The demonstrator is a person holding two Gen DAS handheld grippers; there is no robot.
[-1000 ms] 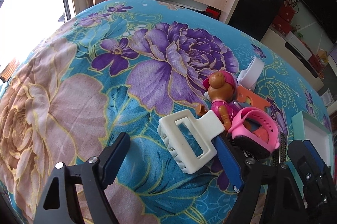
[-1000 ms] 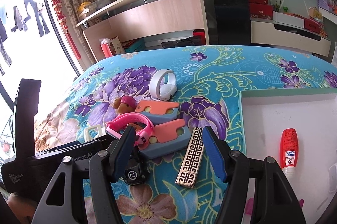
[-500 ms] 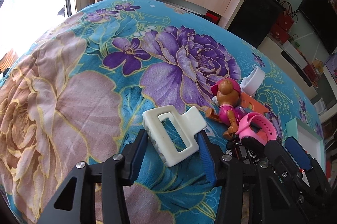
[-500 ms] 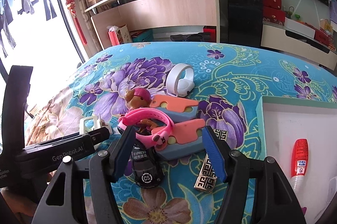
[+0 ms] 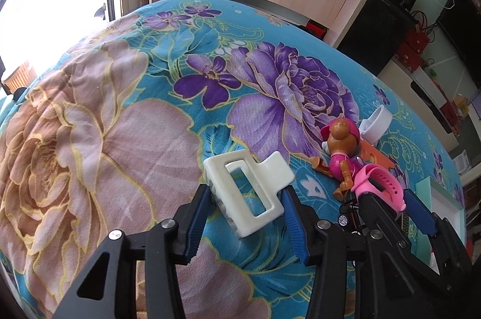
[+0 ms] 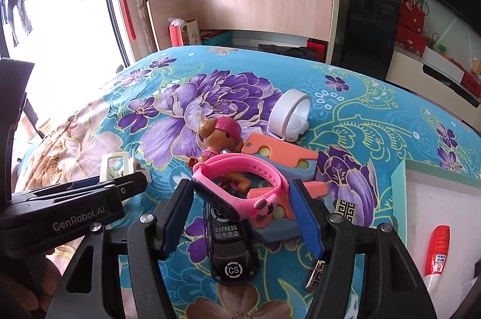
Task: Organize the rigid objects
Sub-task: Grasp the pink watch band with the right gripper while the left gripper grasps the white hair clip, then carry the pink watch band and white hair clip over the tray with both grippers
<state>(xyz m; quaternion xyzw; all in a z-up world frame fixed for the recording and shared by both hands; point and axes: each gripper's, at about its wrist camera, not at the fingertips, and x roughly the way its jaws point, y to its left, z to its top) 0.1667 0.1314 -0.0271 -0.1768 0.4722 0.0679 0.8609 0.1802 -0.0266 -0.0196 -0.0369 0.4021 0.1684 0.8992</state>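
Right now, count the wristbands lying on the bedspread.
2. The pink wristband sits between the right tongs, atop the black toy car. The white wristband stands farther back, behind the orange blocks. Others may be hidden.

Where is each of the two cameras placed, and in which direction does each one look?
Left wrist: sits on the left gripper, looks down along its fingers at the white hair clip on the floral cloth; the right gripper shows at the right.
Right wrist: sits on the right gripper, looks across the cloth at the pink watch and black toy car; the left gripper shows at the left.
Shared: the clip, the watch, the dog figure.
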